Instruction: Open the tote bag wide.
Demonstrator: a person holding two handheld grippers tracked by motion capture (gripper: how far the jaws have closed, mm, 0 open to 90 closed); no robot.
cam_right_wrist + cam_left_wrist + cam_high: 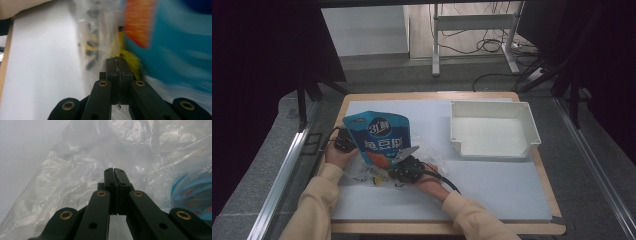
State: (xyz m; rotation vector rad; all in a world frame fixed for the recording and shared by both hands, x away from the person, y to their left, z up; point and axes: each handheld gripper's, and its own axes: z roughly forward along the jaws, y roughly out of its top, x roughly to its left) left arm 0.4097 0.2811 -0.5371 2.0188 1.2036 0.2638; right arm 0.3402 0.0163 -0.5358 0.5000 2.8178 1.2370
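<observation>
Both grippers at the clear plastic bag, left of centre.

The left gripper (114, 170) and right gripper (117, 60) are fully closed on the plastic bag (82, 167) beside a blue pouch (379, 137).

The wooden worktop (557, 227) carried a pale sheet (492, 190). On the sheet lay a white tray (532, 131), a clear plastic bag (362, 172) and a blue pouch (379, 136).
</observation>
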